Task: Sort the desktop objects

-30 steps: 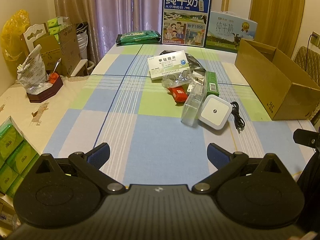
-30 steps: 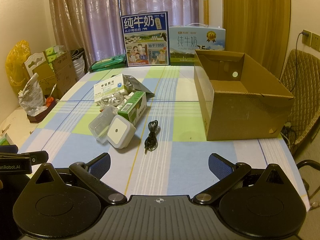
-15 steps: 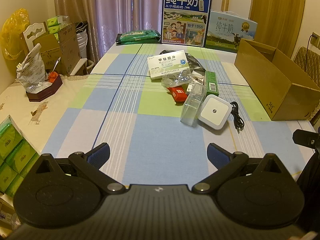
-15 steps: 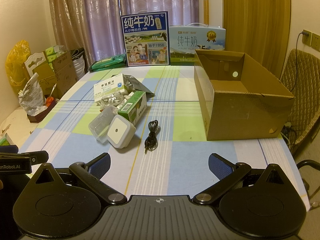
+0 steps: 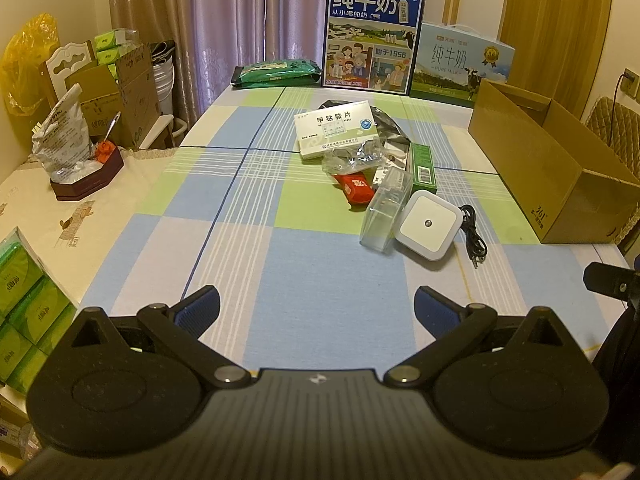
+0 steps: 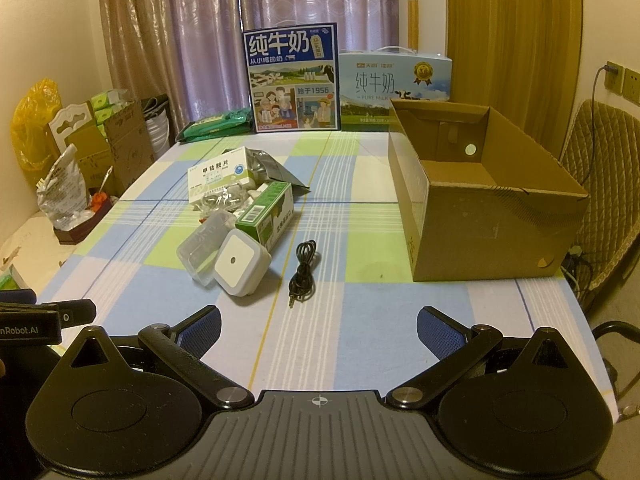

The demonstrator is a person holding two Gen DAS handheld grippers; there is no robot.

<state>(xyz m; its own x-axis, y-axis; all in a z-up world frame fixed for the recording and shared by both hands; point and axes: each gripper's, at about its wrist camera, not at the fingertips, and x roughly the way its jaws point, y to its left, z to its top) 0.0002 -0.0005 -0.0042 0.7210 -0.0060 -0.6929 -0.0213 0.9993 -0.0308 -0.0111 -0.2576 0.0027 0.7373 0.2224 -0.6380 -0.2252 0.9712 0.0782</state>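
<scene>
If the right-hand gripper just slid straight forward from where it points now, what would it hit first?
Probably the black audio cable: it lies almost dead ahead of the open right gripper, though slightly left of centre. Depth is hard to judge; the cardboard box sits off right.

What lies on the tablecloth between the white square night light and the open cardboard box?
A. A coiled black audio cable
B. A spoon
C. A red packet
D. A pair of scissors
A: the coiled black audio cable lies alone on the cloth, with the white night light to its left and the cardboard box to its right.
</scene>
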